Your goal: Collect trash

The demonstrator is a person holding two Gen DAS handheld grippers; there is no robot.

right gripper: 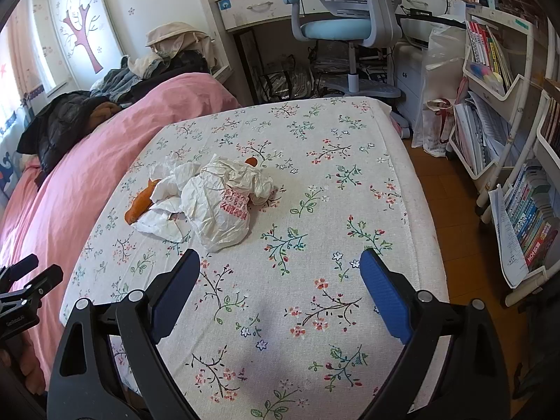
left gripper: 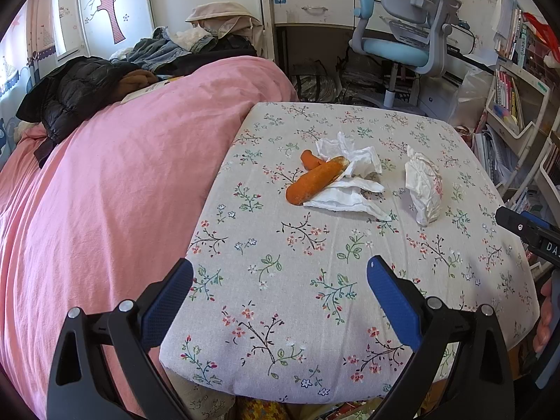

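On the floral sheet (left gripper: 287,280) lie an orange carrot (left gripper: 313,180), a smaller carrot piece (left gripper: 309,158), crumpled white tissues (left gripper: 350,182) and a scrunched white plastic bag (left gripper: 423,185) with red print. In the right wrist view the bag (right gripper: 224,206) covers part of the tissues (right gripper: 164,217), with the carrot (right gripper: 140,204) poking out at the left and the small piece (right gripper: 251,161) behind. My left gripper (left gripper: 280,276) hovers open, short of the trash. My right gripper (right gripper: 280,269) is open too, near the bag, with nothing between its fingers.
A pink duvet (left gripper: 105,175) covers the bed's left side, with dark jackets (left gripper: 77,94) and clothes piled at its head. A blue-grey desk chair (left gripper: 402,42) and white desk stand beyond the bed. Bookshelves (right gripper: 507,105) line the right, over a wooden floor (right gripper: 451,210).
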